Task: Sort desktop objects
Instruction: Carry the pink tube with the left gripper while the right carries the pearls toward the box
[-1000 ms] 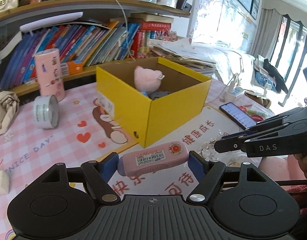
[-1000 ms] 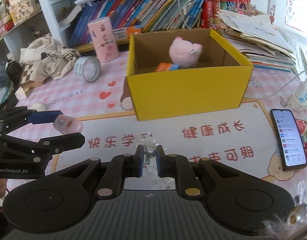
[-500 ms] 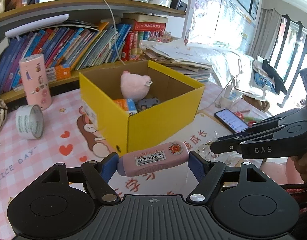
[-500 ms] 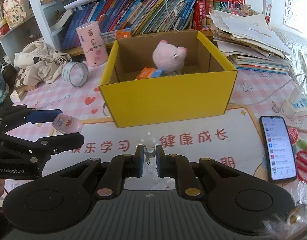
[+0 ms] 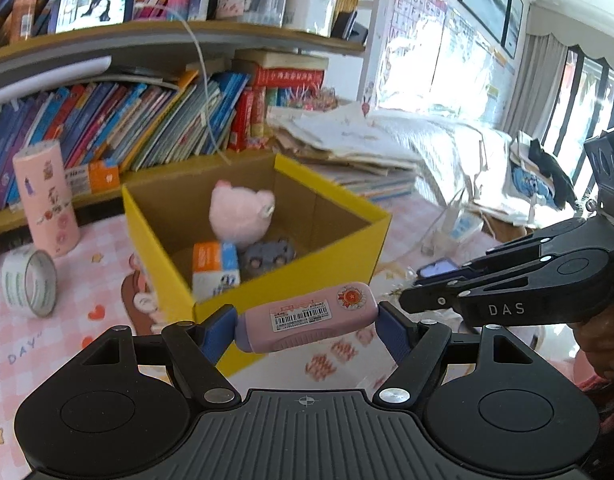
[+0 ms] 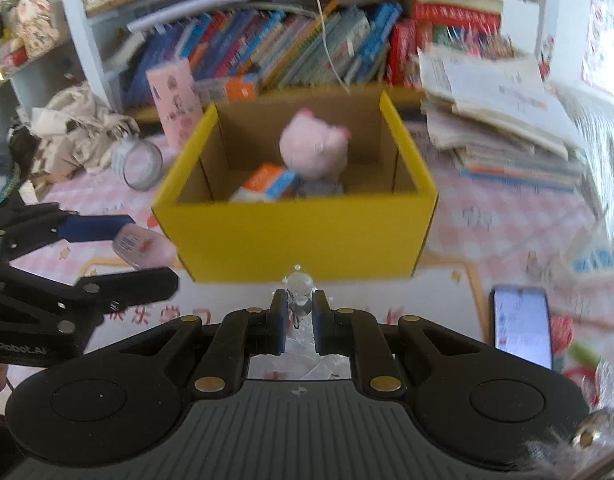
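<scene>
The left gripper (image 5: pixel 307 320) grasps a pink case (image 5: pixel 307 317) crosswise between its blue fingers (image 5: pixel 218 330), barcode label up, held just in front of the near corner of the yellow box (image 5: pixel 307 280). Beside it, the right gripper (image 6: pixel 297 312) has its fingers (image 6: pixel 279 320) clenched on a small clear figurine (image 6: pixel 299 290) with crinkled clear wrapping under it, held just in front of the box's front wall.

The tabletop (image 6: pixel 487 240) under both is covered with a pink checked cloth printed with hearts and stars, and a white mat (image 6: pixel 447 300) with red Chinese characters lies in front of the box. To the right of the box on that mat lies a phone (image 6: pixel 521 332) with its screen lit.

The box stands open. Inside it are a pink plush toy (image 6: pixel 313 146) at the back, an orange, white and blue carton (image 5: pixel 215 270) and a small grey toy car (image 5: pixel 269 258).

To the left of the box a roll of tape (image 5: pixel 29 282) stands on edge, with a pink canister (image 5: pixel 47 198) upright beyond it and a crumpled cloth bag (image 6: pixel 75 132) further left. To the right of the box sits a sloping stack of papers and booklets (image 6: pixel 499 120).

Behind the box runs a shelf (image 5: pixel 167 44) packed with leaning books (image 5: pixel 147 120); above it stand pen cups (image 5: pixel 263 2) and a small screen showing a woman (image 5: pixel 93 8). Far right of the box, curtained windows (image 5: pixel 567 92) let in bright daylight.
</scene>
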Demonstrator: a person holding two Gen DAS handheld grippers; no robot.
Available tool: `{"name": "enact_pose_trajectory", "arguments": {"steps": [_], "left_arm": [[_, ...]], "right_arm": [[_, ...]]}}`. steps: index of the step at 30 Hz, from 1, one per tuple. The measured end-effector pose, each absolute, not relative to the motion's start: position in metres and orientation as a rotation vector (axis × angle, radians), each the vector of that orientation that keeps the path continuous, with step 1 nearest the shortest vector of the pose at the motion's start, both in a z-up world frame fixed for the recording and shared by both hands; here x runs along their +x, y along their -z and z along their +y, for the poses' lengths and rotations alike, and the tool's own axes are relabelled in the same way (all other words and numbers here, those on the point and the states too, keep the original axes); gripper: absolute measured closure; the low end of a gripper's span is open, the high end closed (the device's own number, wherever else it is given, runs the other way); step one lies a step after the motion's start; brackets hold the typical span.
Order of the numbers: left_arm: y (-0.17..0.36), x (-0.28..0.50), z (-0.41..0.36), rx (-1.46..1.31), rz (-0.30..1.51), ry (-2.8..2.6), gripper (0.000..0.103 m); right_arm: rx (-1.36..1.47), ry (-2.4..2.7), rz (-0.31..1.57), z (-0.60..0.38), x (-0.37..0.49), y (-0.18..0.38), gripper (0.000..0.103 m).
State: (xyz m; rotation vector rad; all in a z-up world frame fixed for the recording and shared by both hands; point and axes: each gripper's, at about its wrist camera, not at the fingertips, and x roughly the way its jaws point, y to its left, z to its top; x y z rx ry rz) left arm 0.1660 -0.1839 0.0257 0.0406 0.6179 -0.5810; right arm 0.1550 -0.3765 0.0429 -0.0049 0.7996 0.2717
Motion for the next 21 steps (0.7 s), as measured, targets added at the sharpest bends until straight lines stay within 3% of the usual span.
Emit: {"name": "enact_pose_trajectory", "arguments": {"steps": [21], "left_arm": [[-0.054,0.214,-0.22,0.057,0.522,0.386,0.027]], "right_arm": [[-0.078,-0.483,0.48,-0.409,0.25,-0.127,0.091]]}}
